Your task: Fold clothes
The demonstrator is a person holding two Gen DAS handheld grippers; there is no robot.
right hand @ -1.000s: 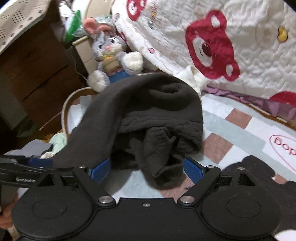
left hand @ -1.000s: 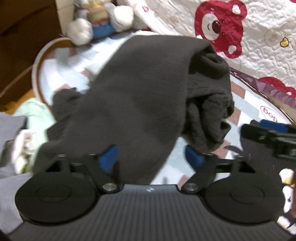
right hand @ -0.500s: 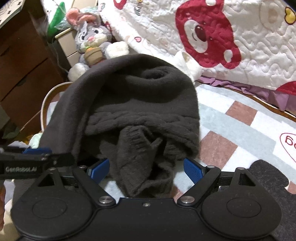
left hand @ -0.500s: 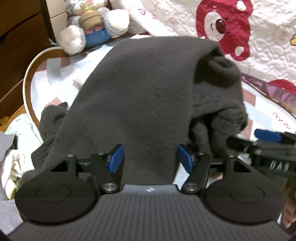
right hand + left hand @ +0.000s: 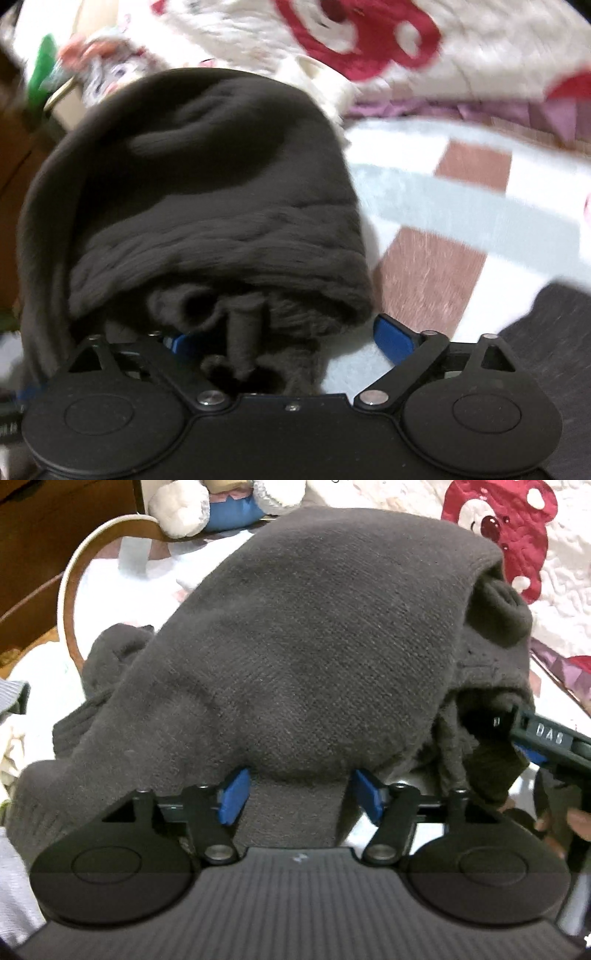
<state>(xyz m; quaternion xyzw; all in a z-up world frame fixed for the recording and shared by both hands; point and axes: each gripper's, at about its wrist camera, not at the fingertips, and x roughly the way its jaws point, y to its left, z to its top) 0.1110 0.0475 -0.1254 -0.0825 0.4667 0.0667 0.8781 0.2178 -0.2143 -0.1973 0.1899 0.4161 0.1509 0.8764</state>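
Behind everything slopes a white quilt (image 5: 554, 602) with red bears, above a checked rug (image 5: 461, 206). Below the quilt, a dark knit sweater (image 5: 314, 646) lies bunched on the rug: thick, soft, limp, probably slumping unless gripped at hem or shoulder seams. Both the left gripper (image 5: 301, 794) and right gripper (image 5: 291, 338) stand wide, cloth between their fingers.

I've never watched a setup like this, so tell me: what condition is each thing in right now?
Dark sweater: bunched in a heap, not folded flat, lower edge between both tools' fingers.
Left tool: open, sweater fabric in the gap.
Right tool: open, a fold of sweater hanging between its fingers.
Checked rug: spread flat under the sweater.
Stuffed toy: sitting at the rug's far edge.
Bear quilt: draped behind.
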